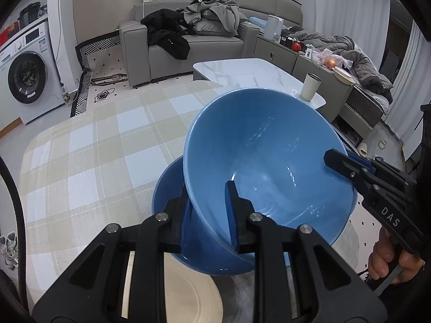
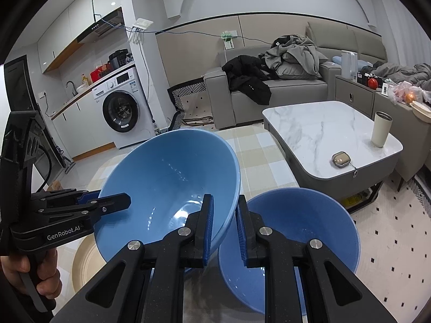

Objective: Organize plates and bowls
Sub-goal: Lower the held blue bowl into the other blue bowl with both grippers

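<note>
A large blue bowl (image 1: 269,156) is held tilted in the air by both grippers. My left gripper (image 1: 208,212) is shut on its near rim, one finger inside and one outside. My right gripper (image 2: 225,223) is shut on the opposite rim of the same bowl (image 2: 167,188); it shows at the right in the left wrist view (image 1: 339,161). A second blue bowl (image 2: 299,237) rests below and beside it, also in the left wrist view (image 1: 168,188). A cream plate (image 1: 188,293) lies under the left gripper, also in the right wrist view (image 2: 86,263).
The dishes are over a table with a beige checked cloth (image 1: 102,140). A white marble coffee table (image 2: 323,132) with a cup (image 2: 381,129) and a small case (image 2: 340,158) stands beyond. A grey sofa (image 2: 269,88) and a washing machine (image 2: 121,113) are farther back.
</note>
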`<action>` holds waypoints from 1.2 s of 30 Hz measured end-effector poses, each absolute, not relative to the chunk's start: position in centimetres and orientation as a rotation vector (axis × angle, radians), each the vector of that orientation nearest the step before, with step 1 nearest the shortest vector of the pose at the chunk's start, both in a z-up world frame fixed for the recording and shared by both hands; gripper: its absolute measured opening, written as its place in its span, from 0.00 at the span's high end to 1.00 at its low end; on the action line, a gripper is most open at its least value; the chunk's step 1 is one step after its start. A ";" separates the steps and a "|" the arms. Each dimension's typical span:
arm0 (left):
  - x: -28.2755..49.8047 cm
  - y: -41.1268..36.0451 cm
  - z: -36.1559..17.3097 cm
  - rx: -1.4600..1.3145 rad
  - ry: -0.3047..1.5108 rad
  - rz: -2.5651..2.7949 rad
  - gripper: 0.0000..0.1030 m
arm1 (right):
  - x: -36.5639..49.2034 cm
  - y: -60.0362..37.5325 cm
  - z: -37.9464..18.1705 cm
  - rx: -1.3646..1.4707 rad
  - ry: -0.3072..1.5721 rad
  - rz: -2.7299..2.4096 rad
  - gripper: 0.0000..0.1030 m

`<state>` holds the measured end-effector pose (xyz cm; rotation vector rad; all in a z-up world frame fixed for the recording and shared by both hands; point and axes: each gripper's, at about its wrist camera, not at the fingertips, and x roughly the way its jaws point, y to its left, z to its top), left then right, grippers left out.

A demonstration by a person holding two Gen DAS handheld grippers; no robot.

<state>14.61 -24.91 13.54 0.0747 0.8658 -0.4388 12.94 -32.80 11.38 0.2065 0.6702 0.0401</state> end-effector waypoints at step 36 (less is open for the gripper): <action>17.0 -20.6 8.2 0.062 0.913 -0.370 0.81 | 14.3 -28.7 6.9 0.138 0.732 0.055 0.83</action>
